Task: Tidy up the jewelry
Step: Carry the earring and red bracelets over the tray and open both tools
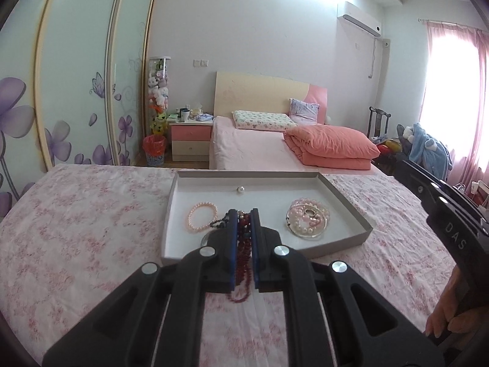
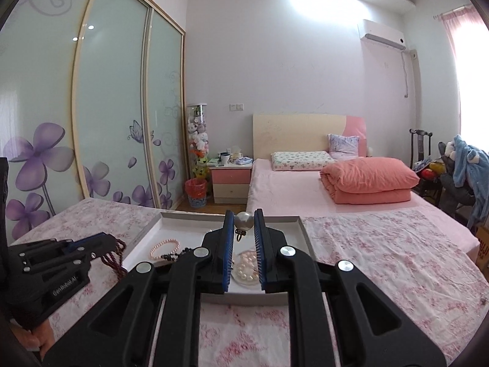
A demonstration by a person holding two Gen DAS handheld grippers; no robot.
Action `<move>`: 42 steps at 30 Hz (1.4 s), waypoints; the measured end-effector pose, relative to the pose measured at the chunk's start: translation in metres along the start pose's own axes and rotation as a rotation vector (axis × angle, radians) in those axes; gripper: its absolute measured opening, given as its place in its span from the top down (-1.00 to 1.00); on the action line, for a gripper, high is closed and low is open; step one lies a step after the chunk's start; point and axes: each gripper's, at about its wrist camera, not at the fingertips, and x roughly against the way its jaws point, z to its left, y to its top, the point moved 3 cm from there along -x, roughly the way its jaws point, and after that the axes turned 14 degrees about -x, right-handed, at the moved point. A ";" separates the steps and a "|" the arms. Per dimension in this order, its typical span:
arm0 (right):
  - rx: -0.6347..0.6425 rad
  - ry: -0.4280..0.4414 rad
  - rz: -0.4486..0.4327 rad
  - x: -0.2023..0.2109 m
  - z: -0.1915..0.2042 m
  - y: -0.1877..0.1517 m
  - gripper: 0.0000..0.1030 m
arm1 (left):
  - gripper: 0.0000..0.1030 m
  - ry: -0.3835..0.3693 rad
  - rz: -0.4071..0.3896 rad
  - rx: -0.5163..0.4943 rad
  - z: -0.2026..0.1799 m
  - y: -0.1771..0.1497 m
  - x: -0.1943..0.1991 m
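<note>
A shallow grey tray (image 1: 345,195) lies on the flowered bedspread. In it are a pink pearl bracelet (image 1: 201,215), a glass dish of pearls (image 1: 308,218) and a single pearl piece (image 1: 241,189). My left gripper (image 1: 244,214) is shut on a dark red bead necklace (image 1: 243,253) that hangs between its fingers over the tray's near edge. In the right wrist view my right gripper (image 2: 243,215) is shut on a large pearl earring (image 2: 243,220) above the tray (image 2: 301,223); the bracelet (image 2: 163,248) and the dish (image 2: 246,267) lie below. The left gripper (image 2: 107,243) shows at left.
A dark bead strand (image 1: 221,222) lies in the tray by the left fingers. The flowered bedspread (image 1: 91,214) spreads around the tray. Behind are a pink bed (image 1: 253,146) with a folded orange quilt (image 1: 330,146), a nightstand (image 1: 191,136) and a wardrobe.
</note>
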 end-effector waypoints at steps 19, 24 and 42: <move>-0.144 0.025 0.207 -0.094 -0.012 0.000 0.72 | 0.83 -0.064 0.062 0.072 0.022 0.026 -0.077; -0.134 0.031 0.182 -0.090 -0.011 0.011 0.73 | 0.83 -0.064 0.002 0.051 0.025 0.052 -0.065; -0.128 0.020 0.242 -0.107 -0.013 -0.006 0.72 | 0.82 -0.059 0.091 0.059 0.021 0.031 -0.100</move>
